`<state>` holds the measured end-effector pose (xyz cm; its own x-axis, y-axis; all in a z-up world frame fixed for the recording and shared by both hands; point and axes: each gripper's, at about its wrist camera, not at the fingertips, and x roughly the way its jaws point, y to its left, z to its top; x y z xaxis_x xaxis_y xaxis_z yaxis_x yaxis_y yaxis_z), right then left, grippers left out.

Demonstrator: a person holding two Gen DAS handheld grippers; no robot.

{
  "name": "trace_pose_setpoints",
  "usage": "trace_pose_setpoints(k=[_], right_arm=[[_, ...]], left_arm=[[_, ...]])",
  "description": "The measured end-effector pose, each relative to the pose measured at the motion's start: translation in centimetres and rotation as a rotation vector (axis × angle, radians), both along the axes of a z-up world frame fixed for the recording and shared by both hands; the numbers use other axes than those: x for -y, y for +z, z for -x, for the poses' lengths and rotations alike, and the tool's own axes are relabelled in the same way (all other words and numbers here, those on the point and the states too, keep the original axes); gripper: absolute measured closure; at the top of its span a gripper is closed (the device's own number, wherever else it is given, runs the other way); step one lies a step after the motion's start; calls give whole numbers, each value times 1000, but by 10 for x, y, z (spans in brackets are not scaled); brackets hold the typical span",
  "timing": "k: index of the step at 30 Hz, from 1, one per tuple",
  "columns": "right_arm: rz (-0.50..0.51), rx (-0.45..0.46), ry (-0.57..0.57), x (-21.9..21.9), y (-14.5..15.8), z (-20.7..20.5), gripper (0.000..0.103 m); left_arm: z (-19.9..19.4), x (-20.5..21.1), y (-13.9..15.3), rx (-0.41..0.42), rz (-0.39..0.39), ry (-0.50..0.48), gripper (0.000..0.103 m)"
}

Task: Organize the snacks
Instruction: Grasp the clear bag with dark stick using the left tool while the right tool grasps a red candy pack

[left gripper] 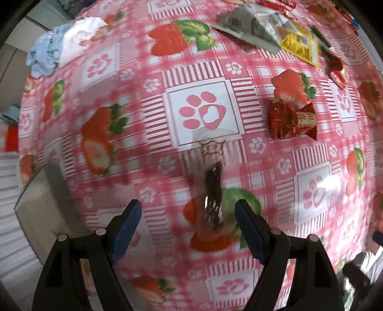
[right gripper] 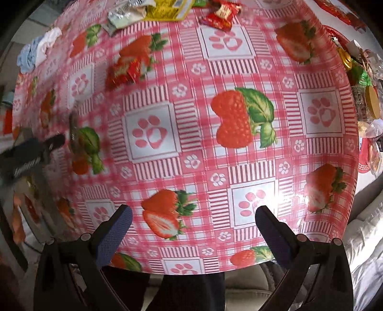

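A clear-wrapped dark snack [left gripper: 213, 201] lies on the strawberry tablecloth [left gripper: 134, 124], just ahead of and between the fingertips of my left gripper [left gripper: 188, 217], which is open and blurred by motion. A red snack packet [left gripper: 293, 120] lies further right. Grey and yellow packets [left gripper: 270, 31] sit at the far edge. My right gripper [right gripper: 194, 222] is open and empty above the near table edge. The right wrist view shows the left gripper [right gripper: 36, 153] at far left beside the dark snack [right gripper: 74, 134], and the red packet [right gripper: 124, 71].
A blue and white cloth [left gripper: 55, 50] lies at the far left corner. A pale box [left gripper: 45, 205] stands off the table's left edge. A red tray heaped with wrapped sweets [right gripper: 366, 95] sits at the right edge. More red packets [right gripper: 222, 16] lie at the far side.
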<state>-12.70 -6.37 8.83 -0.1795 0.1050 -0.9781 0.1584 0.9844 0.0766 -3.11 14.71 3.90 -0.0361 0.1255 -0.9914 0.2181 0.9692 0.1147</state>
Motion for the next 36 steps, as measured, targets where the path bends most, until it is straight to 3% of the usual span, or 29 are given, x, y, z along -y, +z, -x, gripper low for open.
trace_pose_setpoints(k=[6,10,14,18,21,28,36], right_arm=[[19,-15,80,1,-11,-5,0],[34,2,193,-12,-16,-22,0],[105,64,464,-48,-21,-48,0],[156,151,721,-89,-24,-79,0],[156,182,841,-111,-27,-101,0],[140,162,1001,-145,-50,-141,0],[88,113,1010,-155,-77,-166,0]], left_arm=[[-5,2,-15,10,-20,3,17],[-5,-11,-18,27,-88,-2,17],[-6,-28,-20,-6,-11,60,15],[-8,-33,-20,-17,3,80,13],[-8,-35,-20,-18,-6,79,13],[-11,-68,-25,-49,40,131,9],[-16,-103,-38,-62,62,164,3]])
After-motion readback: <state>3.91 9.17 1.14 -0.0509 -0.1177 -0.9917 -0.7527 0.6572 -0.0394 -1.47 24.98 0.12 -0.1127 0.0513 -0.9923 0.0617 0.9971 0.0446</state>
